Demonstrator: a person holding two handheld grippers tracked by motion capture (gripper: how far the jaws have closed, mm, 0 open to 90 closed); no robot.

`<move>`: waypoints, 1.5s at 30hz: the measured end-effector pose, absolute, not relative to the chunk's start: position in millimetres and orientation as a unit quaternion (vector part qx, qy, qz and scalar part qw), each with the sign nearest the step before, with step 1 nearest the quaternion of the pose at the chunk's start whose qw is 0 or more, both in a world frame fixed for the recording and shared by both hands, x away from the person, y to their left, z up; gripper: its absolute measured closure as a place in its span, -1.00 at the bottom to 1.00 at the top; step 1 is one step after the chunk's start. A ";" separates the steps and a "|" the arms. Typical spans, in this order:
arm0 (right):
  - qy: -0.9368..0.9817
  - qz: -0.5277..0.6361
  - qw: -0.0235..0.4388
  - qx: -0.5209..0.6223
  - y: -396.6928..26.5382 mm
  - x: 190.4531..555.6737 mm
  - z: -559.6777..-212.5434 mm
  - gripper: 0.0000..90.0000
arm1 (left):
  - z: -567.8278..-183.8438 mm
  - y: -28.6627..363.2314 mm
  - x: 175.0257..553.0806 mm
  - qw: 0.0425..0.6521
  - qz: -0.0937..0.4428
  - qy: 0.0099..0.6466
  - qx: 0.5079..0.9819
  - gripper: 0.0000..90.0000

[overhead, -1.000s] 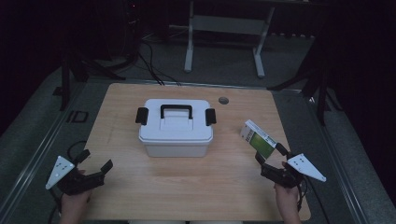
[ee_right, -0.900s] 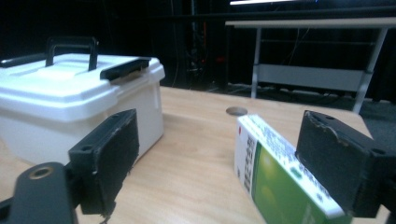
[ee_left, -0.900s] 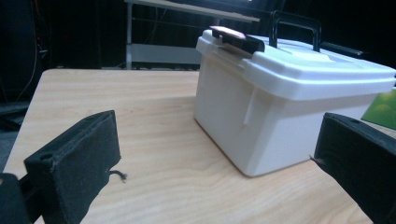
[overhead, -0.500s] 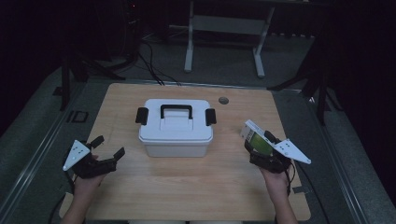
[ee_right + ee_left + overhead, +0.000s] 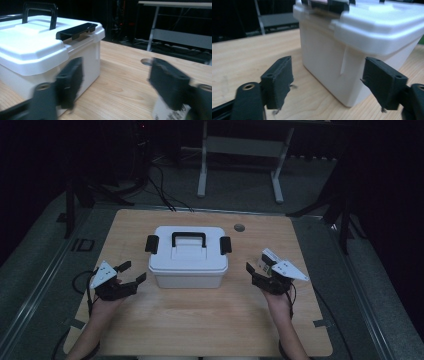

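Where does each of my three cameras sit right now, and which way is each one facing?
High view: above the person's side, looking forward and down on the wooden table; both forearms, left gripper and right gripper show.
Left gripper view: rides the left gripper, facing the white lidded plastic box between its open jaws.
Right gripper view: rides the right gripper, facing that box's latch end; jaws open.
Shared: all three show the box.

We find the lidded box (image 5: 188, 256) standing on the counter (image 5: 200, 320), slightly behind its middle, with a latch (image 5: 152, 244) at each end of the lid and a handle (image 5: 189, 238) on top. The left gripper (image 5: 131, 273) is placed just left of the box near its front corner, and the right gripper (image 5: 256, 268) just right of it, neither touching it. Behind the right gripper lies a small carton (image 5: 266, 259), and a round hole (image 5: 239, 227) sits in the counter behind the box's right end.
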State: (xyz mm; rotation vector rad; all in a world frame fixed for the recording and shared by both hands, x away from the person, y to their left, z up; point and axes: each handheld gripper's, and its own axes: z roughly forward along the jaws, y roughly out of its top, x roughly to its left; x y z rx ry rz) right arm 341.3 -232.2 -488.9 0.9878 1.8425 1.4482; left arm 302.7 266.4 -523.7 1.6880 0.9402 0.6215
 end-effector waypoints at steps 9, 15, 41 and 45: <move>0.714 0.532 0.261 0.372 -207.9 360.6 -507.8 0.24 | -540.1 259.3 326.4 0.505 0.232 0.421 0.717 0.21; 0.735 0.512 0.252 0.366 -191.0 369.1 -520.9 0.76 | -544.2 249.8 336.2 0.510 0.233 0.419 0.715 0.46; 0.749 0.521 0.205 0.355 -160.6 384.2 -530.7 1.00 | -546.3 237.7 356.0 0.520 0.211 0.406 0.721 1.00; 0.748 0.519 0.203 0.360 -159.8 383.2 -530.0 1.00 | -547.4 239.0 356.1 0.529 0.198 0.411 0.716 1.00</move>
